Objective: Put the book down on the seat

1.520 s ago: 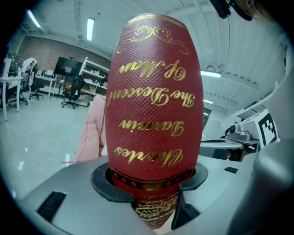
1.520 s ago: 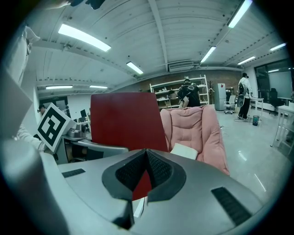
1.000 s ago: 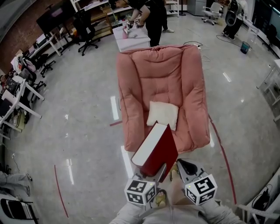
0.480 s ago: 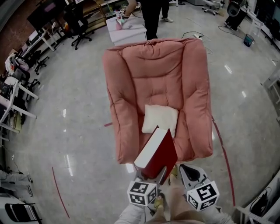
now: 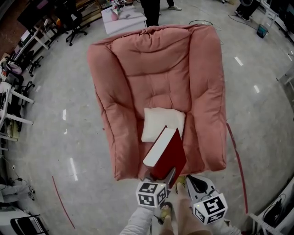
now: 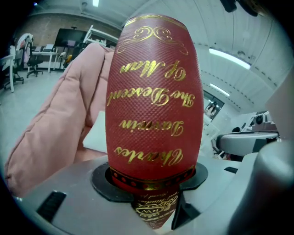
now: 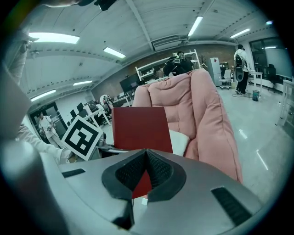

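Note:
A thick red book [image 5: 167, 153] with gold lettering on its spine [image 6: 154, 101] stands tilted in my left gripper [image 5: 161, 176], whose jaws are shut on its lower end [image 6: 154, 183]. It hangs over the front edge of a pink padded armchair [image 5: 156, 78], just in front of a small white cushion [image 5: 163, 124] that lies on the seat. My right gripper [image 5: 195, 181] is close beside the left one, to the right of the book. Its pads meet with nothing between them [image 7: 146, 158]. The book's red cover [image 7: 140, 128] shows behind them.
A person [image 5: 150, 11] stands behind the armchair next to a small white table [image 5: 123, 19]. Desks and office chairs [image 5: 18, 78] line the left side. A red line [image 5: 238, 160] runs along the glossy floor right of the armchair.
The armchair has come closer and fills more of the head view. The book and both grippers keep their places relative to each other, now over the seat's front edge.

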A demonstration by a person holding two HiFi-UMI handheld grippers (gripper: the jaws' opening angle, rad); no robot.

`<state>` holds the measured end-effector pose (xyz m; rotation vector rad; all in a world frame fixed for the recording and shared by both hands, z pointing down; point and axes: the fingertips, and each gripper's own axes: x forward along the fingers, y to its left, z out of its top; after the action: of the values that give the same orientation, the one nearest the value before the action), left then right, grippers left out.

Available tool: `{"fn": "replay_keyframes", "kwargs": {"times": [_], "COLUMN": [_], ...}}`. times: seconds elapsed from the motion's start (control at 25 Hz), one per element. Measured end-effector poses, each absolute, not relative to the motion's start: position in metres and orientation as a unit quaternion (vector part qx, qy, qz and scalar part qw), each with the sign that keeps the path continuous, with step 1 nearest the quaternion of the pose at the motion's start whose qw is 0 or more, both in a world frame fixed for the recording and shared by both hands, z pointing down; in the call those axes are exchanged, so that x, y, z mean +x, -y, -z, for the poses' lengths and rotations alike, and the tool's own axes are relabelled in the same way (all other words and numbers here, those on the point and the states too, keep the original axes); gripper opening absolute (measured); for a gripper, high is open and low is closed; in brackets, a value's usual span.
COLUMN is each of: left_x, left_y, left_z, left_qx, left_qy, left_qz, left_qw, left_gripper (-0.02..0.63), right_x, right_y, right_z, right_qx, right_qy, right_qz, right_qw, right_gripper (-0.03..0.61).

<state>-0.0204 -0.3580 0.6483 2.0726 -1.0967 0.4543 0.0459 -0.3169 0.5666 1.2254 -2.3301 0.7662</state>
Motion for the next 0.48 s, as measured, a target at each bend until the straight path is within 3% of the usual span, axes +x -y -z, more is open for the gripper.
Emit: {"fn": "replay_keyframes", "kwargs": {"times": [0.48], "left_x": [0.011], "left_y": [0.416], "left_z": [-0.734], "left_qx": [0.803], "left_qy": [0.394], "left_qz": [-0.210], "left_qw": [0.396], "left_gripper": [0.245], "right_x": [0.064], "right_y": [0.344], "right_z": [-0.612], "right_qx": [0.441], "right_qy": [0.815], "right_qz": [-0.319], "right_qw": [0.199], "right_gripper": [-0.005]}}
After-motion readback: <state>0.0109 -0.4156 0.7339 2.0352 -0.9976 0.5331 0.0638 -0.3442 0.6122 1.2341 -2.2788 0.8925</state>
